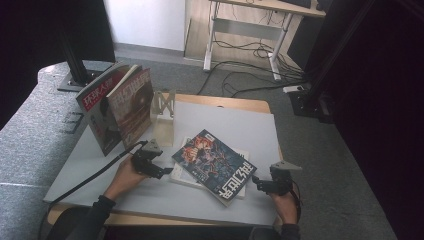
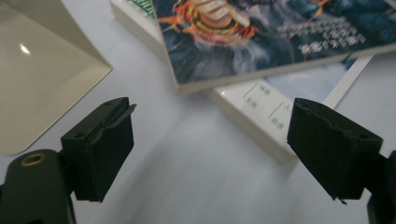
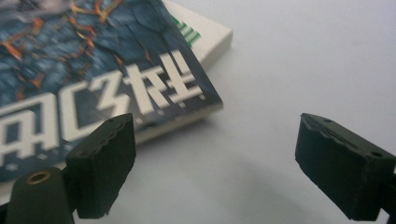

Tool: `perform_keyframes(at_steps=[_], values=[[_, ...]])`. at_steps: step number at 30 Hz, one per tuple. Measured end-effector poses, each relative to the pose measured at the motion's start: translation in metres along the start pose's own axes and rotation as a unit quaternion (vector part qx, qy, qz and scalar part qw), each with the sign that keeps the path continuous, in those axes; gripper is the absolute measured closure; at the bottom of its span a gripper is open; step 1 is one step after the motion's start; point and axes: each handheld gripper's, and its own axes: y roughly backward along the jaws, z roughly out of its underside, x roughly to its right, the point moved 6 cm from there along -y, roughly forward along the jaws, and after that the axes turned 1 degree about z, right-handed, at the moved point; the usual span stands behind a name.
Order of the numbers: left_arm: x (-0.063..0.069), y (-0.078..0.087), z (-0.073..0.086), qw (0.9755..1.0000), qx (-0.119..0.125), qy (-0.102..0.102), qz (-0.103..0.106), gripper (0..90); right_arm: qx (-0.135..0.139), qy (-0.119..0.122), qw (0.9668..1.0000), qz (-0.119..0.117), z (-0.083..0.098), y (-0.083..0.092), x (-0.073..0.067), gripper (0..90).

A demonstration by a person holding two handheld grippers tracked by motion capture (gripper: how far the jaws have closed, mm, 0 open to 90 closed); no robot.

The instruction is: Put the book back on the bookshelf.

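A dark blue magazine (image 1: pixel 214 165) with large white characters lies askew on a white book (image 1: pixel 181 177) on the grey mat. To the left of the stack, my left gripper (image 1: pixel 167 171) rests low over the mat. In the left gripper view my left gripper (image 2: pixel 210 154) is open, nothing between its jaws, with the white book (image 2: pixel 261 121) and magazine (image 2: pixel 280 32) just ahead. At the stack's right corner my right gripper (image 1: pixel 257 184) is held open. In the right gripper view my right gripper (image 3: pixel 215 158) has bare mat between its jaws, the magazine (image 3: pixel 93 70) ahead to the left.
Two magazines (image 1: pixel 131 105) stand leaning at the back left of the mat (image 1: pixel 240 125), beside a cream bookend (image 1: pixel 164 117). The bookend's base (image 2: pixel 37 84) lies close to my left gripper. Beyond the table are a desk frame (image 1: pixel 280 45) and cables on the floor.
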Motion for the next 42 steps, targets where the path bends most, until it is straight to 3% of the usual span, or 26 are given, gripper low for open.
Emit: perform_keyframes(at_steps=[7,14,17,21,23,32,36,42], values=[[-0.002,-0.010,-0.007,0.9999,-0.010,-0.007,-0.001,16.9,-0.001,-0.008,0.9996,-0.028,-0.007,-0.002,-0.016,16.2],[-0.006,-0.021,-0.013,0.9998,0.000,0.002,0.020,18.8,-0.011,-0.017,0.9982,-0.056,-0.008,-0.009,-0.030,21.9],[-0.004,-0.027,-0.014,0.9998,-0.006,-0.009,0.019,19.0,-0.022,-0.015,0.9977,-0.063,-0.004,-0.013,-0.033,22.7],[0.003,-0.036,-0.015,0.9993,-0.007,-0.016,0.034,20.6,-0.028,-0.014,0.9974,-0.065,-0.002,-0.016,-0.034,22.2],[0.004,-0.039,-0.014,0.9993,-0.014,-0.021,0.027,20.1,-0.028,-0.014,0.9974,-0.066,-0.002,-0.016,-0.034,21.8],[0.008,-0.035,-0.013,0.9993,-0.025,-0.022,0.019,22.4,-0.027,-0.015,0.9973,-0.066,-0.003,-0.019,-0.033,20.5],[0.012,-0.033,-0.010,0.9994,-0.024,-0.015,0.018,22.7,-0.026,-0.014,0.9974,-0.066,-0.005,-0.022,-0.031,19.9],[0.021,-0.028,-0.006,0.9991,-0.034,-0.019,0.019,23.4,-0.026,-0.011,0.9977,-0.062,-0.009,-0.027,-0.028,18.7]])
